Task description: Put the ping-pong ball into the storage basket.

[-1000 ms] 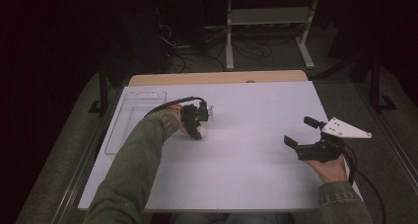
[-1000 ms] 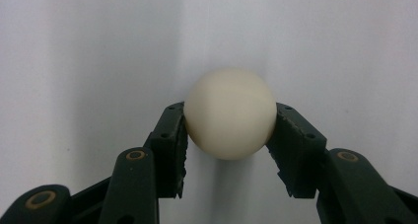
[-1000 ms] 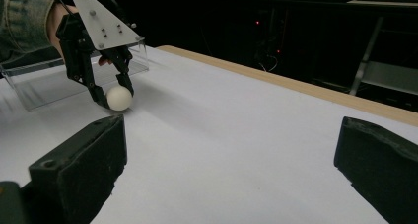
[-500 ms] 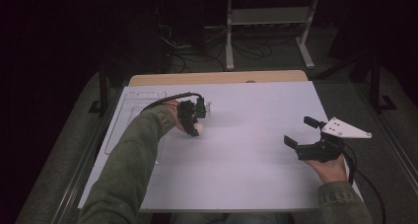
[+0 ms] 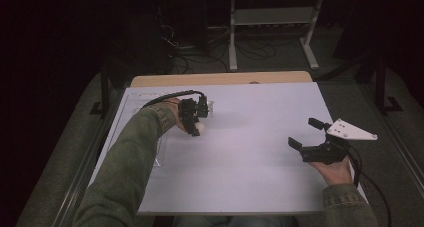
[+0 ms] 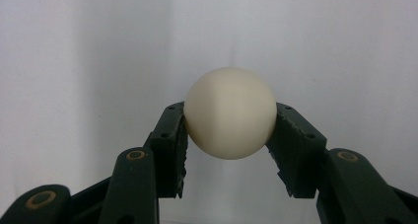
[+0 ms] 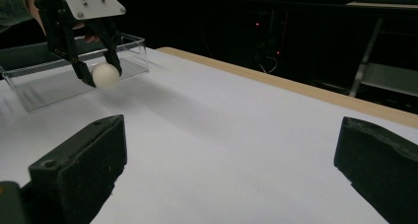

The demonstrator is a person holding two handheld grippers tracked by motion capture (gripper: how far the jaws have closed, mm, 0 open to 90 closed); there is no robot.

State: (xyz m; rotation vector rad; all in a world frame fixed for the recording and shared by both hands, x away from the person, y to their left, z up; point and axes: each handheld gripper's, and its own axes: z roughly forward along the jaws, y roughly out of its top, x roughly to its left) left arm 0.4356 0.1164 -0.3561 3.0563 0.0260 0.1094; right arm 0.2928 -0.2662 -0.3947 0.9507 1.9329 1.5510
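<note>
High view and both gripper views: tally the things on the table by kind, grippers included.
Grippers: 2 (left gripper, right gripper)
Cream ball: 1, clamped in the left jaws
Clear tray: 1
Total: 4

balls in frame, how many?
1. The white ball sits clamped in the left gripper, beside the clear tray. More inside the tray can't be ruled out.

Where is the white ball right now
The white ball is clamped between the jaws of the left gripper, on the left side of the table in the high view, just beside the clear plastic tray.
</note>
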